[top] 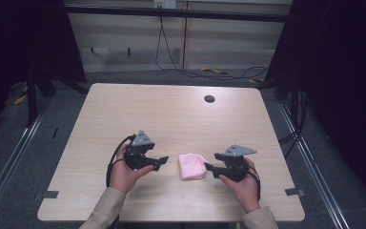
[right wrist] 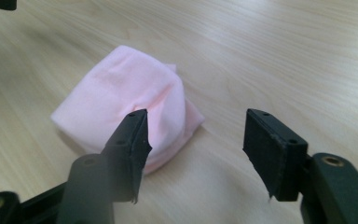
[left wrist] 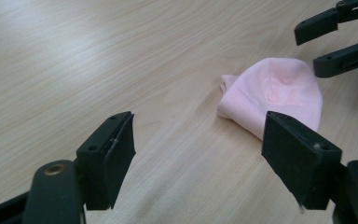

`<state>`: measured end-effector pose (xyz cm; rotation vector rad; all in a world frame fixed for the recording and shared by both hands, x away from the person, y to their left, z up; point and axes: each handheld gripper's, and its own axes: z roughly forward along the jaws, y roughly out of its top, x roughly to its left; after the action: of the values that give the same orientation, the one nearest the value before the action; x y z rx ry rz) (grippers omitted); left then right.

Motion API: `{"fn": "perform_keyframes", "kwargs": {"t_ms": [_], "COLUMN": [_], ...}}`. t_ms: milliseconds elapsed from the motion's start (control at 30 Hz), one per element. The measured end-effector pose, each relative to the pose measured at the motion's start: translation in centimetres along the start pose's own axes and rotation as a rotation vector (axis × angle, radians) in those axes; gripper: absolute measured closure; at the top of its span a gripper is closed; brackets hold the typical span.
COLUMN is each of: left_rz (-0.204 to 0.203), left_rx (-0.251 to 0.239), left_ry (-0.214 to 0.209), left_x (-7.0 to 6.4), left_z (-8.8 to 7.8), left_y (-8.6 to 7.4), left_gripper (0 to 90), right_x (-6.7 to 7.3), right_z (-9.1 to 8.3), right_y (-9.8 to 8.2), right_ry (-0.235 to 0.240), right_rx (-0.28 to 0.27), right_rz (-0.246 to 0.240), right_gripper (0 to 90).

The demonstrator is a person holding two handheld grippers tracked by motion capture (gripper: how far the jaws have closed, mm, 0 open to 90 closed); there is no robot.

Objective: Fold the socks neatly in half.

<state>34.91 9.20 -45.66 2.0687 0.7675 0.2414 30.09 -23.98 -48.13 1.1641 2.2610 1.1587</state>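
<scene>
folded pink cloth (top: 192, 166) on table (top: 171, 119), far edge hidden; left gripper (top: 161, 163), right gripper (top: 209, 169) jaws wide, empty.

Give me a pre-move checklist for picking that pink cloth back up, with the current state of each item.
1. Pink cloth lies folded and flat on the table, between the two grippers: ok.
2. Left hand-held gripper has open jaws with nothing between them: ok.
3. Right hand-held gripper has open jaws with nothing clamped; the cloth lies just ahead of them: ok.
4. No pad touches the cloth yet in the high view or either gripper view: ok.
5. Table around the cloth is bare wood, with no obstacle in either approach path: ok.
6. Which edge of the cloth is the loose one to pinch: cannot tell.
</scene>
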Motion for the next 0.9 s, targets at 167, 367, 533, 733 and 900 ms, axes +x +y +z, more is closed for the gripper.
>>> {"fn": "perform_keyframes", "kwargs": {"t_ms": [167,367,533,733,900], "left_rz": [-0.011,-0.007,0.026,-0.038,-0.041], "left_rx": [0.008,0.029,0.061,0.025,0.023], "left_ry": [-0.008,0.005,0.001,-0.011,-0.018], "left_x": [0.2,0.7,1.1,2.0,2.1], "left_z": [-0.2,-0.6,-1.2,-2.8,-3.4], "left_y": [-0.4,-1.1,-2.7,-5.0,-5.9], "left_gripper": [21.1,18.6,16.2,16.1,15.8], "right_x": [-0.4,-0.5,-0.5,-0.7,-1.0], "right_z": [-1.2,-2.1,-2.1,-2.6,-2.8], "right_y": [-1.1,-1.4,-1.5,-1.4,-1.8], "right_ry": [0.020,0.051,0.049,0.063,0.085], "right_rx": [-0.004,-0.018,-0.017,-0.038,-0.031], "right_rz": [-0.002,-0.007,-0.007,-0.006,0.011], "right_gripper": [33.2,29.0,25.7,22.2,19.7]}}
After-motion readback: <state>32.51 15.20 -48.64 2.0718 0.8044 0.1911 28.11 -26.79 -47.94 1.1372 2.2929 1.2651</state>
